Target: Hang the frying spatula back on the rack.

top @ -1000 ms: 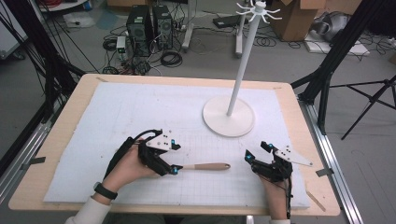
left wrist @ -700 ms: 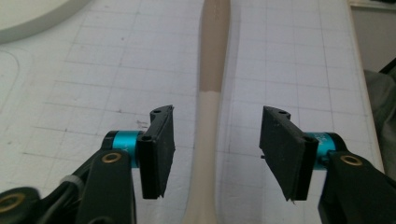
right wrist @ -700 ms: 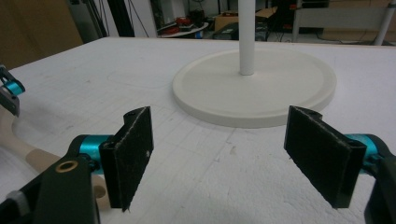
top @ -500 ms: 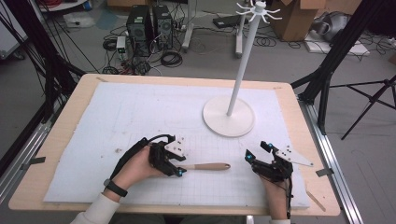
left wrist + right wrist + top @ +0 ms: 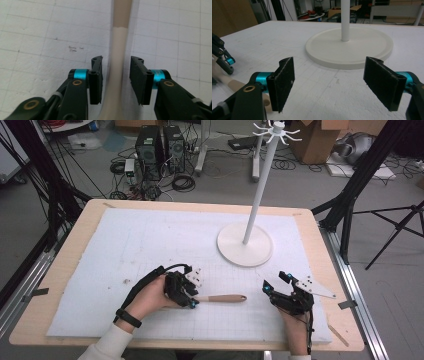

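Spatula lies flat on the white mat that covers our surface, its pale neck running straight between the two jaws of our left claw and its wooden handle stretching away from that claw toward our right one. In the left gripper view the spatula passes up the middle of the left claw; the jaws have just been closing around it, yet a thin strip of mat shows on each side of the neck, so the pads do not press on it and we call this claw open, with the spatula between its jaws. The wider, lighter end sits below the jaws, near the claw's body; the brown handle begins just beyond the tips.

Our right claw rests on the mat well apart from the handle's free end, jaws spread wide with nothing between them. In the right gripper view, past the right claw, stands a white stand with a round base and an upright pole. To this claw's left we see the spatula's handle and the tips of the left claw.
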Demonstrator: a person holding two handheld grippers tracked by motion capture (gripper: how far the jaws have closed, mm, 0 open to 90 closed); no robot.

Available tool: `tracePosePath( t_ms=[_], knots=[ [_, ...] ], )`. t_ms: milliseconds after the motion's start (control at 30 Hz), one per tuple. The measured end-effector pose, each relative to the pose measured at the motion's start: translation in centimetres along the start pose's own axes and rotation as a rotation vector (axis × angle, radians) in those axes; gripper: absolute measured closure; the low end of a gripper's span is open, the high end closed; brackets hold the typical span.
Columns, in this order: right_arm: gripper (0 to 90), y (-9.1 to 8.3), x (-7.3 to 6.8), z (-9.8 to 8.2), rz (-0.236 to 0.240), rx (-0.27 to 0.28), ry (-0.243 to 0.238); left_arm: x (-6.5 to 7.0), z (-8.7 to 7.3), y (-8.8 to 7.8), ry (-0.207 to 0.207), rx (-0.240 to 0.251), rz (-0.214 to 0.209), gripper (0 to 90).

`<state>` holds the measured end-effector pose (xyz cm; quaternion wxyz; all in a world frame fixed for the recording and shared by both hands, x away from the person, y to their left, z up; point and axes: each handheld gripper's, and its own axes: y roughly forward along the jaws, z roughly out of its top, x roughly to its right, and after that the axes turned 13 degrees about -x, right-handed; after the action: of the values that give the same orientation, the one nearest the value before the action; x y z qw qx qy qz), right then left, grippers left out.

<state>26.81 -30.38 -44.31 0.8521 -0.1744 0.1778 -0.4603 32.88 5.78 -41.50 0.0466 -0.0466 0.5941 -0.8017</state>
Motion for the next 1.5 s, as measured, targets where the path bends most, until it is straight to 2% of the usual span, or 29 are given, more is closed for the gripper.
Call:
tracePosePath(
  t_ms=[100,133,233,433,533,600,767,800,833,867,900,1167,1367,1500],
  knots=[
    [23.7,0.0,0.1,0.0,0.006,0.005,0.005,-0.1,0.5,0.0,-0.001,-0.038,-0.009,65.7],
    [23.7,0.0,0.1,0.0,0.010,0.006,0.007,-0.1,0.9,-0.1,0.009,-0.067,-0.007,65.7],
    [23.7,-0.1,0.3,0.0,0.013,0.012,0.011,0.0,1.5,0.0,0.011,-0.106,0.003,65.5],
    [23.7,0.0,0.2,0.0,0.016,0.006,0.003,0.2,1.7,0.0,0.007,-0.122,0.007,67.3],
    [23.7,0.1,0.2,0.0,0.016,0.004,0.005,0.2,1.9,0.0,0.006,-0.136,0.004,71.1],
    [23.7,0.1,0.2,0.0,0.015,0.004,0.004,0.2,2.1,0.0,-0.016,-0.143,-0.004,73.5],
    [23.7,0.1,0.1,0.0,0.019,-0.003,-0.007,0.4,2.4,0.0,0.001,-0.171,0.009,75.4],
    [23.7,0.1,0.1,0.0,0.022,-0.003,-0.003,0.5,2.4,0.0,0.011,-0.167,0.010,76.2],
    [23.7,0.1,0.1,0.0,0.022,-0.003,-0.001,0.5,2.3,0.0,0.010,-0.162,0.013,77.5],
    [23.7,0.1,0.2,0.0,0.024,-0.004,-0.001,0.5,2.2,0.0,-0.010,-0.149,0.010,77.6],
    [23.7,0.1,0.2,0.0,0.024,-0.003,-0.002,0.5,2.0,0.0,-0.003,-0.138,0.010,77.7],
    [24.1,0.0,0.2,0.0,0.021,0.001,0.003,0.4,0.1,-0.2,-0.018,0.002,0.002,77.8],
    [24.8,-0.1,0.3,0.0,0.024,0.019,0.010,0.6,-0.6,-1.1,-0.031,0.060,0.034,77.8],
    [24.8,-0.2,0.3,-0.1,0.024,0.018,0.013,0.7,-1.0,-2.3,-0.046,0.122,0.061,77.8]
  ],
)
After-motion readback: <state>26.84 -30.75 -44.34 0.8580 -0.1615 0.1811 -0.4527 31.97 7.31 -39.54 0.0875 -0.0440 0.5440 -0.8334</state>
